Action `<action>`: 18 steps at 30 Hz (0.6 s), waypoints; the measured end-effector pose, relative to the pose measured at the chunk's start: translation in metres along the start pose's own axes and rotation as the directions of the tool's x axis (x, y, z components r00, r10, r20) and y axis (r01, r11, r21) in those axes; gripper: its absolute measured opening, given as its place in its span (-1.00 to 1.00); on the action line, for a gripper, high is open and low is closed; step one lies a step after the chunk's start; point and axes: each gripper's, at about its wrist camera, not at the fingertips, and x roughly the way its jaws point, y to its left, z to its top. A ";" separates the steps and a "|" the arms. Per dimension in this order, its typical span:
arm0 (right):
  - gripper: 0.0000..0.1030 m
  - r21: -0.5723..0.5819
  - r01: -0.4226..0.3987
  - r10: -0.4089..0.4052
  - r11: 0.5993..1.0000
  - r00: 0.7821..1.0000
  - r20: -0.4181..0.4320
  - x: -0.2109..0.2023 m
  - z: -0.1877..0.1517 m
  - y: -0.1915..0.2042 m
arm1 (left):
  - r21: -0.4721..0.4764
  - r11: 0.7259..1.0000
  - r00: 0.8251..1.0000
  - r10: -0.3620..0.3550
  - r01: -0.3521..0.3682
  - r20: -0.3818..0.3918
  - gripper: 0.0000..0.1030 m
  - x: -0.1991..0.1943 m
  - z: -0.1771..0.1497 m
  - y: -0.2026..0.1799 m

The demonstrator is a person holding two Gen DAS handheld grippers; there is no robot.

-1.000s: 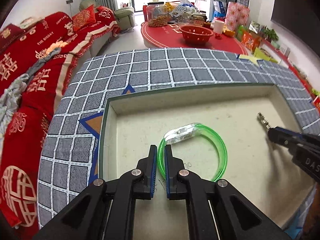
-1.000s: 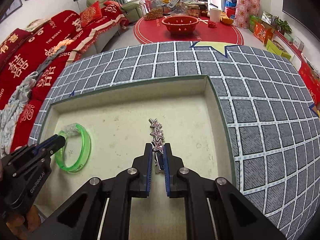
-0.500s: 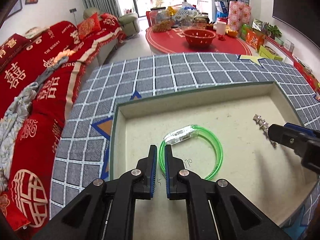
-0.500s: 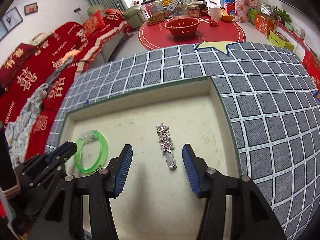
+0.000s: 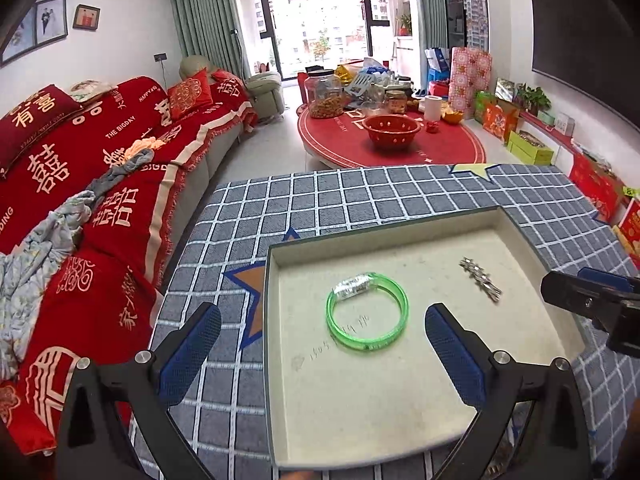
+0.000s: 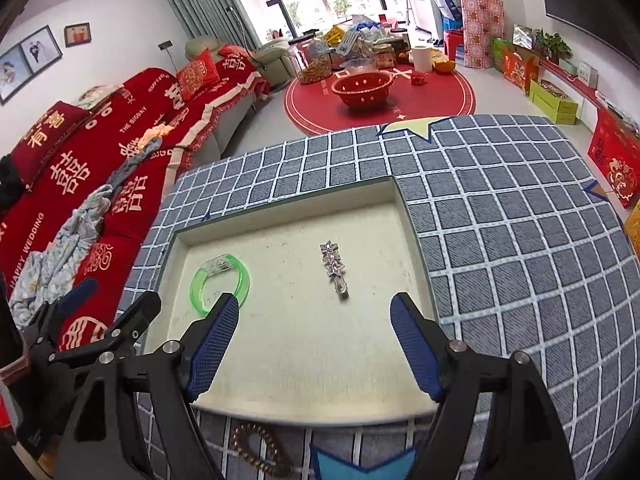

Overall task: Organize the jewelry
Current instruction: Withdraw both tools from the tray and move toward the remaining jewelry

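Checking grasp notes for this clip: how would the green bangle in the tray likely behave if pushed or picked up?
The green bangle looks like a translucent plastic ring, so probably stiff and light. Lying flat on the tray, it should slide rather than roll. Its glossy, thin band may slip between tool pads.

A bright living room — daylight through a tall window (image 5: pixel 320 32) with green curtains (image 5: pixel 200 20). A red-covered sofa (image 5: pixel 100 168) lines the left white wall, framed pictures (image 5: pixel 44 24) above; a cluttered round red table (image 5: pixel 392 140) beyond.
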 end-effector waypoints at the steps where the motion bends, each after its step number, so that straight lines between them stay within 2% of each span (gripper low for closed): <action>1: 0.57 0.004 -0.006 0.006 1.000 1.000 0.011 -0.009 -0.004 -0.001 | -0.004 1.000 1.000 -0.009 0.009 -0.001 1.00 -0.007 -0.004 0.002; 2: 0.57 0.007 -0.008 0.008 1.000 1.000 0.020 -0.016 -0.009 -0.001 | -0.003 1.000 1.000 -0.021 0.021 -0.005 1.00 -0.013 -0.008 0.004; 4: 0.93 0.010 -0.020 0.019 1.000 0.999 0.048 -0.033 -0.017 -0.002 | 0.006 0.999 0.998 -0.054 0.054 -0.015 1.00 -0.026 -0.017 0.005; 5: 0.99 0.009 -0.024 0.024 1.000 0.997 0.068 -0.041 -0.020 -0.002 | 0.002 0.998 0.998 -0.055 0.055 -0.007 1.00 -0.034 -0.022 0.006; 13: 1.00 0.050 -0.072 0.062 0.996 0.983 0.176 -0.102 -0.052 -0.008 | -0.081 0.991 0.995 -0.102 0.103 0.016 1.00 -0.081 -0.065 0.020; 16: 1.00 0.076 -0.074 0.061 0.994 0.984 0.166 -0.117 -0.067 -0.015 | -0.127 0.985 0.993 -0.112 0.114 0.024 1.00 -0.093 -0.081 0.027; 18: 1.00 0.076 -0.043 0.031 0.996 0.988 0.152 -0.128 -0.077 -0.018 | -0.150 0.981 0.993 -0.117 0.120 0.025 1.00 -0.100 -0.091 0.031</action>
